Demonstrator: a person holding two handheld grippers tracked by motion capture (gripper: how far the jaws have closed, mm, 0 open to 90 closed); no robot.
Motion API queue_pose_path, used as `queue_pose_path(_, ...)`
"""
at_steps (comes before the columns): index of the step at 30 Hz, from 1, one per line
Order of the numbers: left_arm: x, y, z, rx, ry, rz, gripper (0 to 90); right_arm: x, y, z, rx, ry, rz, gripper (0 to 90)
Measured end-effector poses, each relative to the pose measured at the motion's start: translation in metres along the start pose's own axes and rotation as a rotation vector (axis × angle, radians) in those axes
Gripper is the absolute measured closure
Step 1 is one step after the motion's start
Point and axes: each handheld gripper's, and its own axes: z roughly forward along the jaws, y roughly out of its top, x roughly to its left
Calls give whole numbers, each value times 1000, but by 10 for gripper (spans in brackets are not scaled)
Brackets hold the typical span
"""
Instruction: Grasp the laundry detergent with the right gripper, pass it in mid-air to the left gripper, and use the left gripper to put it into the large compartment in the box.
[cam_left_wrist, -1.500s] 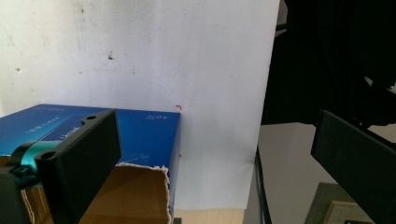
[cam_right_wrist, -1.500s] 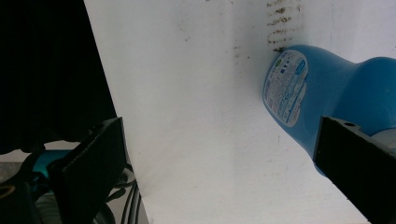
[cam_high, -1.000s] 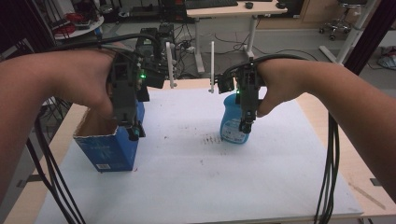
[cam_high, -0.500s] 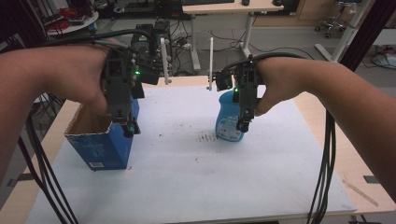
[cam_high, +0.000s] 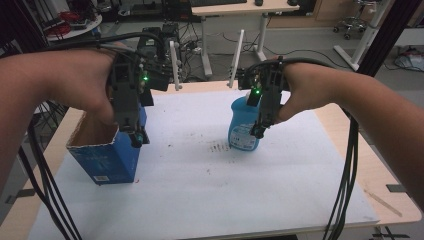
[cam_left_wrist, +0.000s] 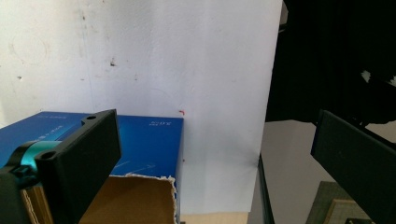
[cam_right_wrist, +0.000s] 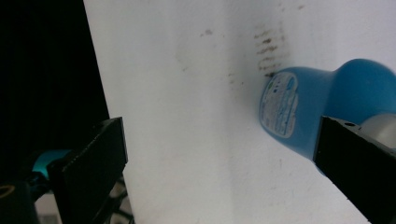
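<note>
Desk (cam_high: 250, 7) behind, office chair (cam_high: 357, 17), cables on floor.

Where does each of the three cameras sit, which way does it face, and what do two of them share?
High view: above the table, looking forward and down; both forearms, left tool and right tool show.
Left gripper view: rides the left tool, looking along its jaws at the blue box.
Right gripper view: rides the right tool, facing the blue bottle.
Shared: the high view also shows the box and the bottle.
</note>
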Motion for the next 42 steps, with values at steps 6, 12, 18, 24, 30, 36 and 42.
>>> queue_pose_path(6, 0, 2, -2, 2, 4, 4, 17, 4, -13, -7, -139, -2, 29, 22)
queue_pose_path(12, -1, 3, -1, 7, 2, 5, 17, 6, -25, -6, -276, -20, 60, 22)
queue_pose_path(18, -2, 3, -1, 5, 4, 2, 17, 4, -32, -9, -368, -78, 96, 22)
queue_pose_path(24, -2, 3, -2, 6, 4, 2, 17, -3, -38, -13, -432, -135, 150, 22)
queue_pose_path(30, -2, 3, -1, 12, 3, -3, 17, -15, -55, -16, -512, -185, 216, 22)
queue_pose_path(36, -1, 6, -1, 14, 1, -5, 17, -20, -74, -17, -547, -201, 244, 22)
queue_pose_path(42, 0, 11, -1, 23, 2, -6, 17, -21, -95, -14, -577, -209, 265, 22)
